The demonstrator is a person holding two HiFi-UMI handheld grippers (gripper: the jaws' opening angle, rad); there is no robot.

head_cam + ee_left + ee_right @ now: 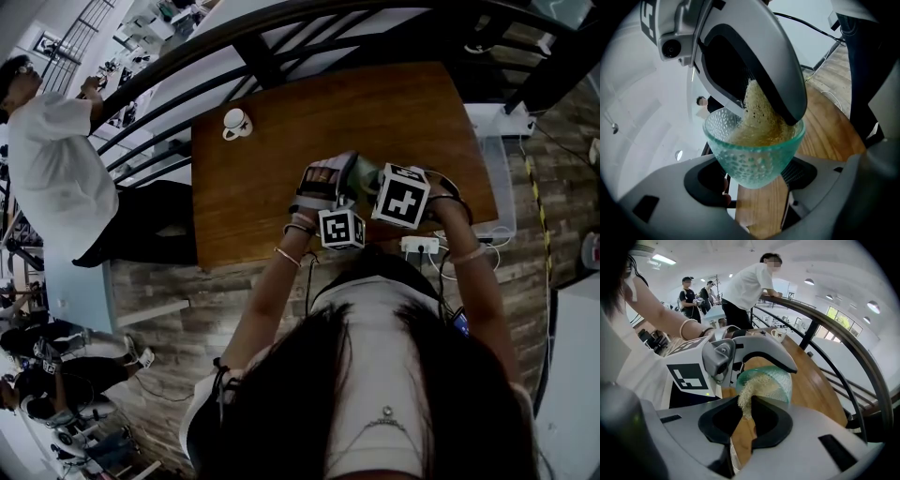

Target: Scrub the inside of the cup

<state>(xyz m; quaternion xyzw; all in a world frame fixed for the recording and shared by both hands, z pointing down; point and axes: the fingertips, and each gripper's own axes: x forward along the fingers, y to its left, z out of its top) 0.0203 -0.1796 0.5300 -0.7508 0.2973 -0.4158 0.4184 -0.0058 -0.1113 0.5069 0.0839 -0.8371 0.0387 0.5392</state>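
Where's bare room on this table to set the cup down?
The wooden table is bare across its middle and right side, away from the white mug at its far left corner. The near edge is crowded: left gripper with the glass cup, right gripper with the sponge.

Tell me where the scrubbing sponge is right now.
In the left gripper view, the sponge sits centre frame, pushed into the green glass cup held by the left gripper; the right gripper pinches it from above.
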